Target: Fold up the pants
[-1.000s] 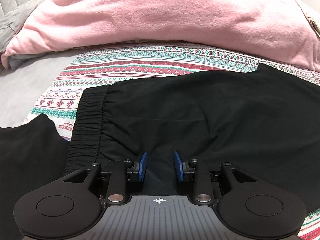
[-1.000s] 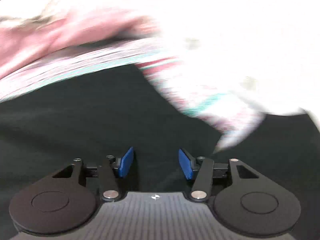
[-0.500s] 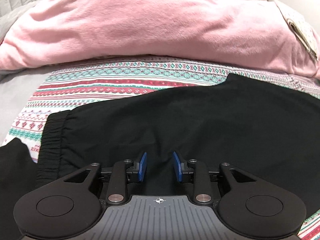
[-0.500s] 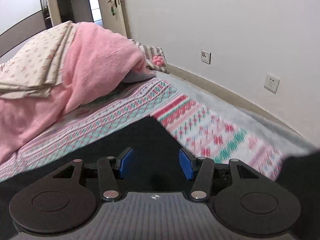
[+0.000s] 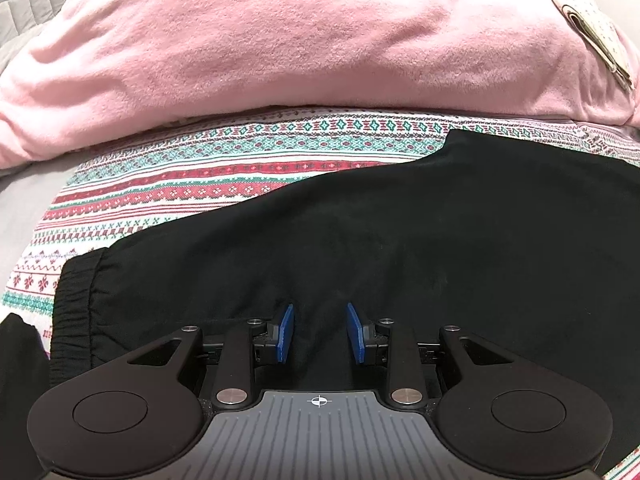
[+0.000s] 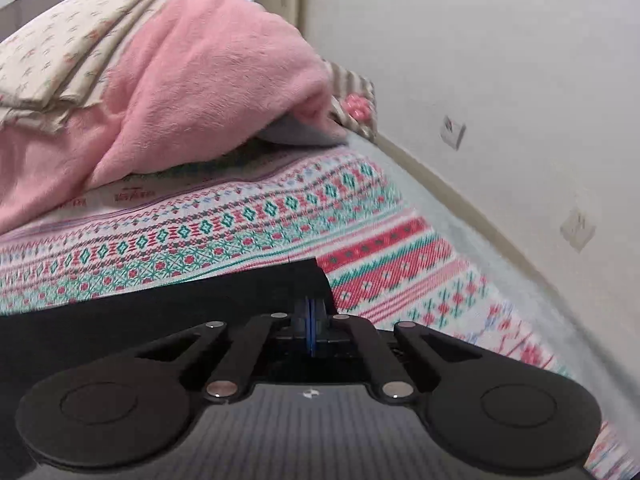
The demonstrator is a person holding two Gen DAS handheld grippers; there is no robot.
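Observation:
Black pants lie flat across a patterned bedspread, the elastic waistband at the left. My left gripper sits low over the upper part of the pants. Its blue pads stand partly apart, with black cloth showing between them but nothing pinched. In the right wrist view the far corner of the pants ends on the bedspread. There my right gripper is closing its jaws. The blue pads are nearly together on that corner's edge.
A bulky pink blanket is heaped along the back of the bed, with folded cream cloth on top. A white wall with sockets runs close along the bed's right side. Another black cloth lies at the near left.
My left gripper slid to the right over the pants, so the waistband drifted left in its view. My right gripper travelled to the pants' far corner and its jaws went from wide apart to nearly together.

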